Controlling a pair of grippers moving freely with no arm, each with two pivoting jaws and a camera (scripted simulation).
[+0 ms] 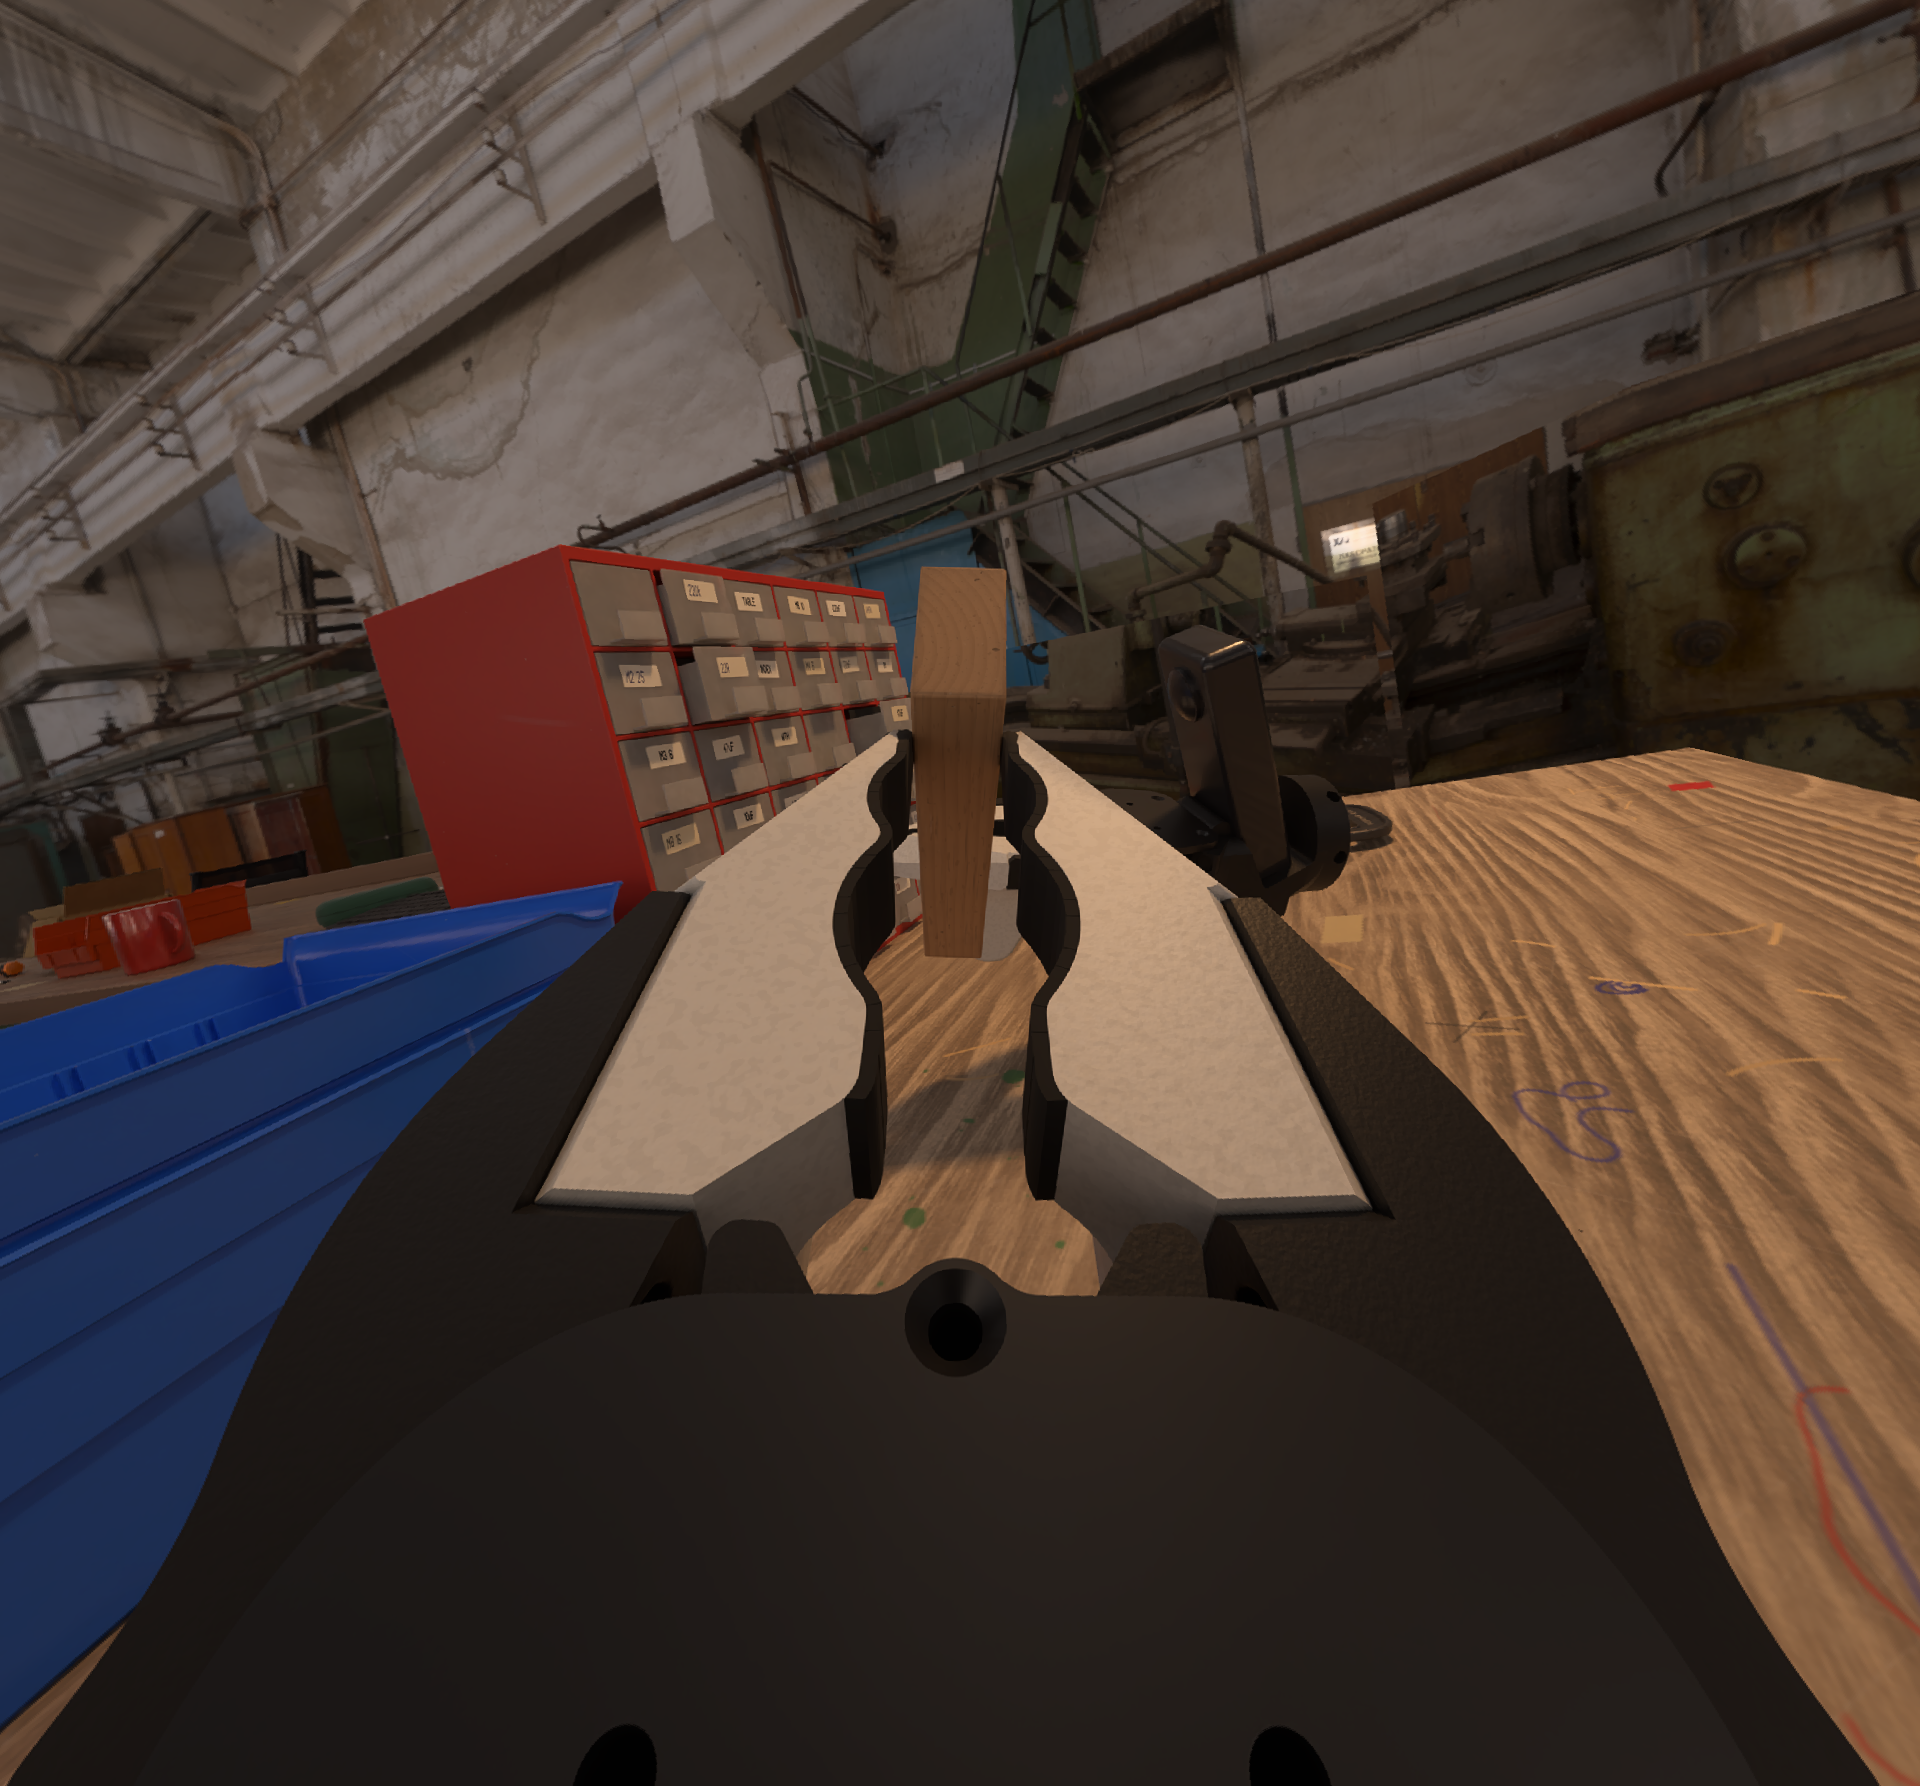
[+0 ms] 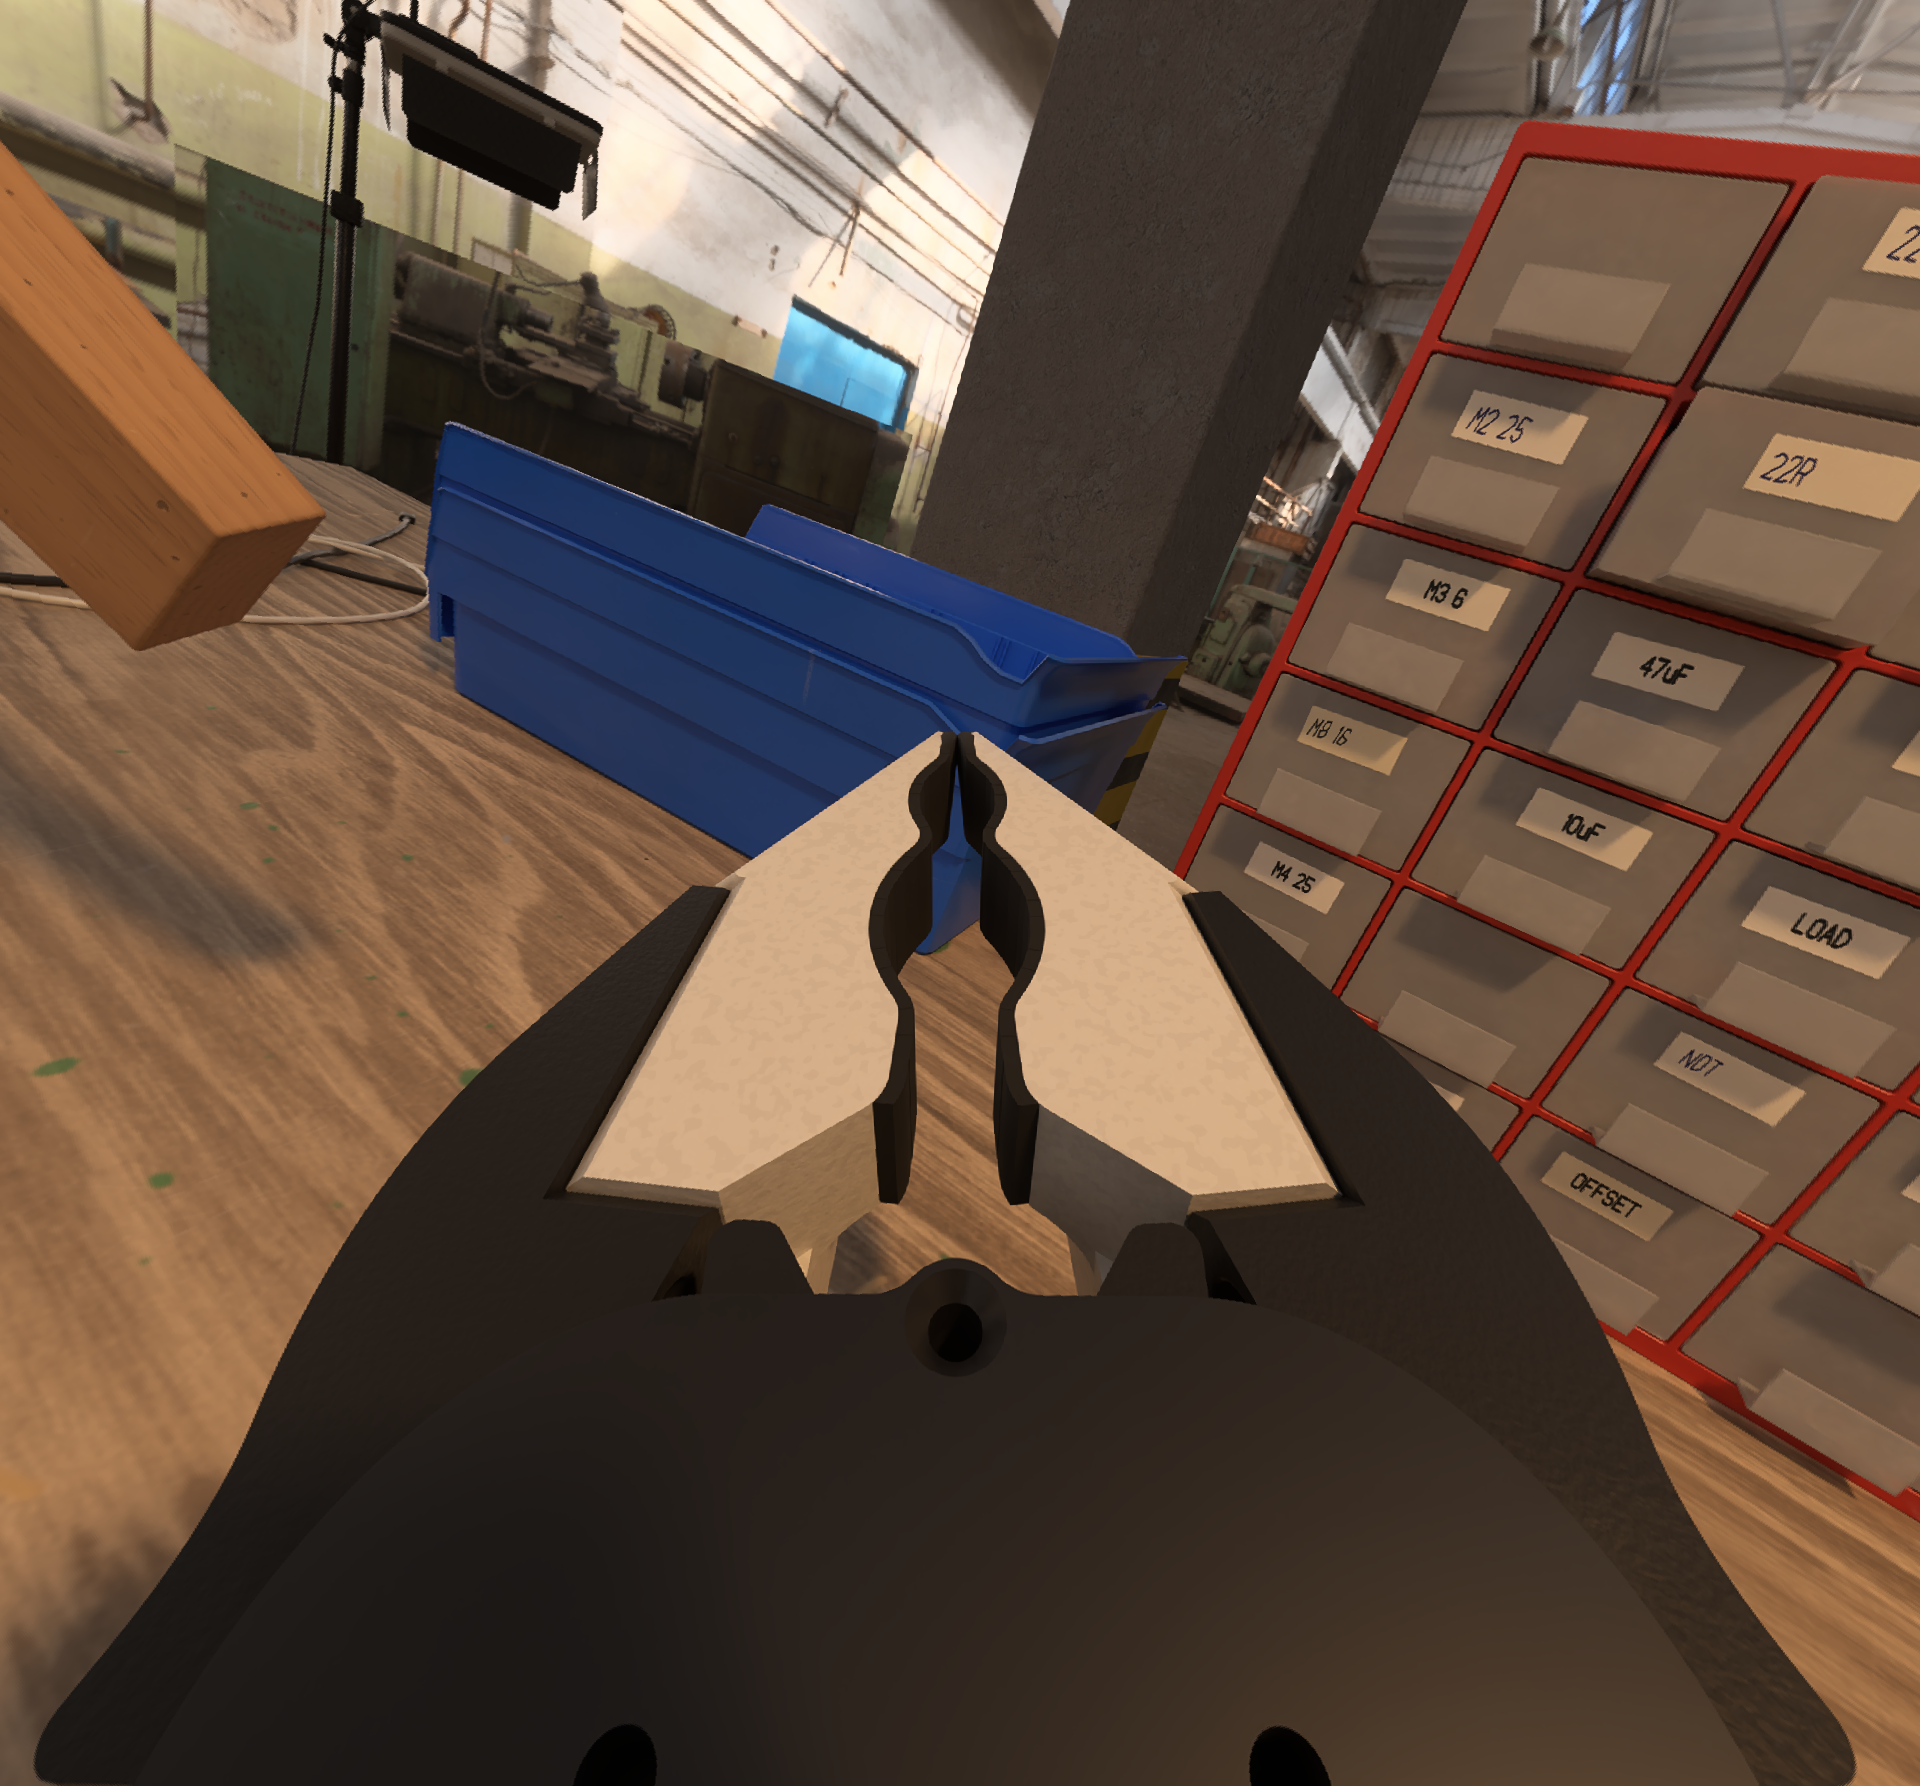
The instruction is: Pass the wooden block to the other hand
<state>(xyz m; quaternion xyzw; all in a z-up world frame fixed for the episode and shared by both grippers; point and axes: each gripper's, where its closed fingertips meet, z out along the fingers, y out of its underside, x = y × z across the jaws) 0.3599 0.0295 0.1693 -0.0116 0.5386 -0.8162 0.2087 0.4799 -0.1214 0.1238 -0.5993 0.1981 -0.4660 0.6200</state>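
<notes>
My left gripper (image 1: 956, 749) is shut on the wooden block (image 1: 958, 760), a light-brown rectangular bar held upright between the fingertips above the wooden table (image 1: 1558, 1061). The block also shows in the right wrist view (image 2: 114, 448), slanting in from the upper left, above the table. My right gripper (image 2: 956, 744) is shut and empty, its tips touching, pointing at the blue bins, with the block well to its left. In the left wrist view the right gripper's dark body (image 1: 1236, 780) shows beyond and to the right of the block.
Stacked blue bins (image 1: 208, 1113) lie at the left, also ahead in the right wrist view (image 2: 727, 635). A red drawer cabinet (image 1: 623, 708) stands behind, close at the right in the right wrist view (image 2: 1621, 749). A lamp stand (image 2: 343, 230) and white cable (image 2: 353, 583) sit far left.
</notes>
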